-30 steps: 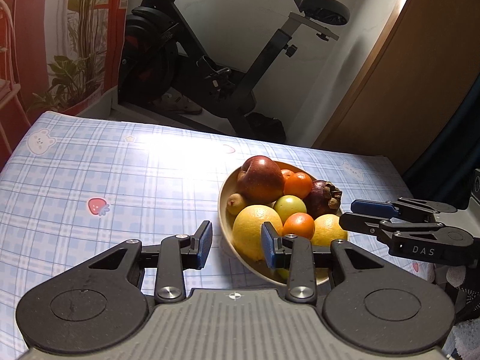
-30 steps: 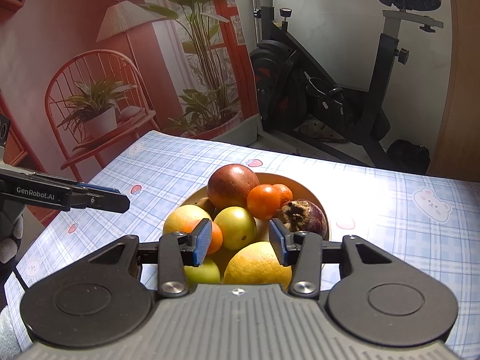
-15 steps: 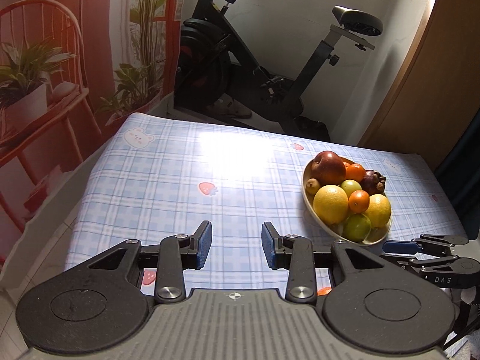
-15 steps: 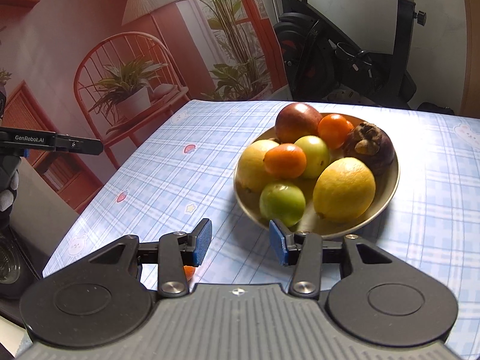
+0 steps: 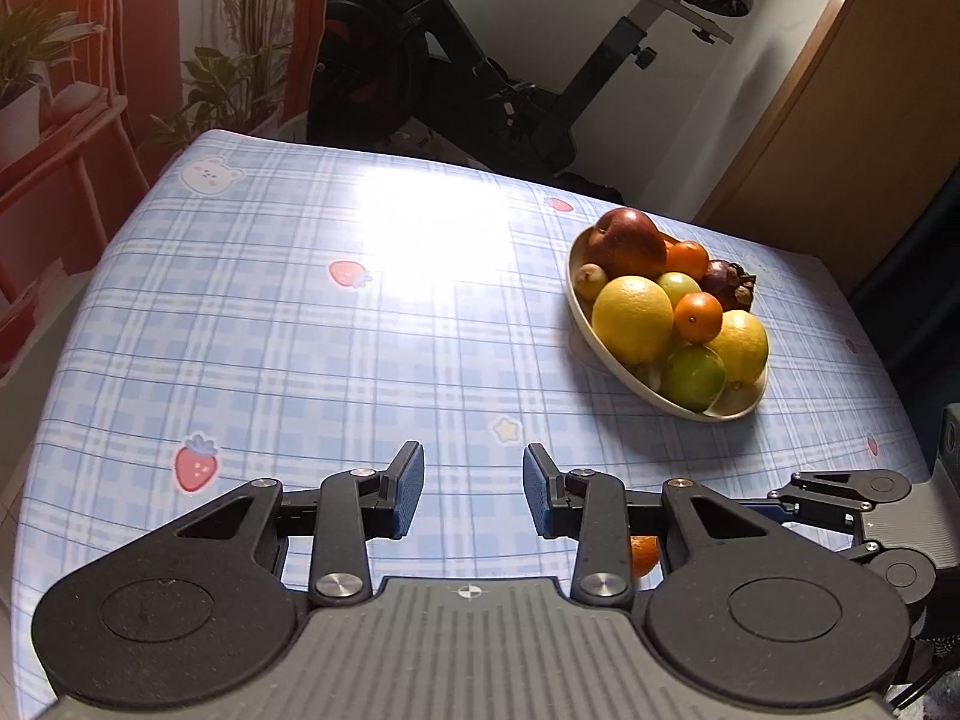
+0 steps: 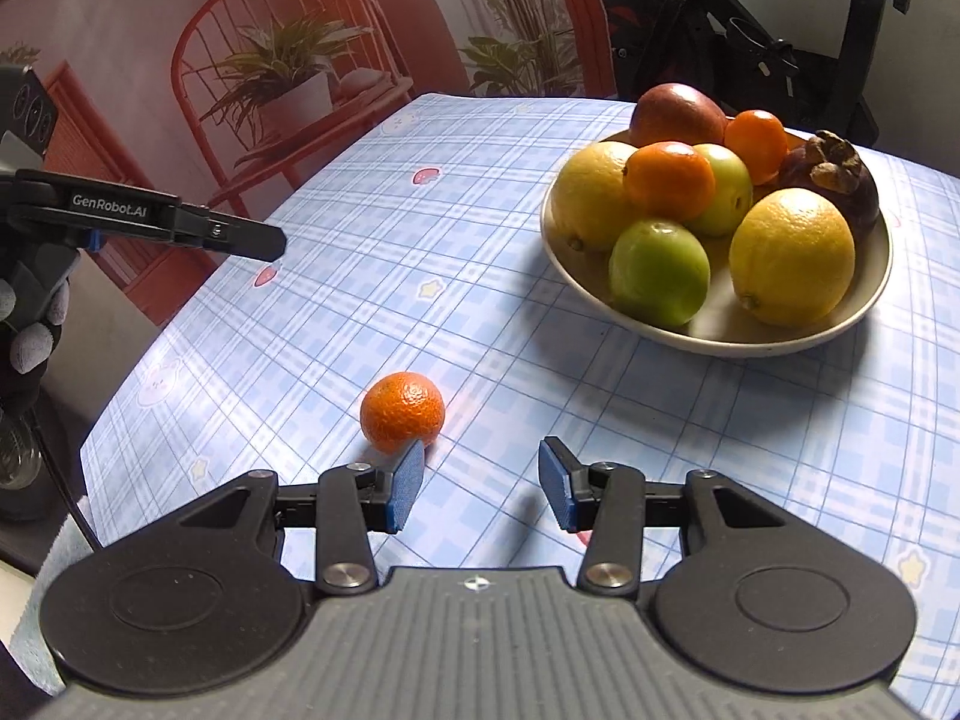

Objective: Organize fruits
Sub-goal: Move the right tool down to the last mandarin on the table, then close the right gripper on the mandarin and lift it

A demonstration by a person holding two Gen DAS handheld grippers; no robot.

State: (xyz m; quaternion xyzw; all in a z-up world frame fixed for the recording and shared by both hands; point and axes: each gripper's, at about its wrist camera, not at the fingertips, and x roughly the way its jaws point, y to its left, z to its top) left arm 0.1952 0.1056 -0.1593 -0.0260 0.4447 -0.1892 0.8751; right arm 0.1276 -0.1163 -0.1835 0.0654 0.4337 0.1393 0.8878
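Plaid tablecloth (image 5: 300, 312) with strawberry prints, exercise bike (image 5: 480, 78) behind — both tools (image 5: 473, 489) (image 6: 479, 486) apart, empty.

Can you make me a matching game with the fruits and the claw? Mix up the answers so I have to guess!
Things:
1. lone orange
2. lime
3. mangosteen
4. right claw

Where or how:
A. in the bowl, dark purple
B. open, holding nothing
C. on the tablecloth, outside the bowl
D. in the bowl, green, near the front rim

Pairs: 1-C, 2-D, 3-A, 4-B
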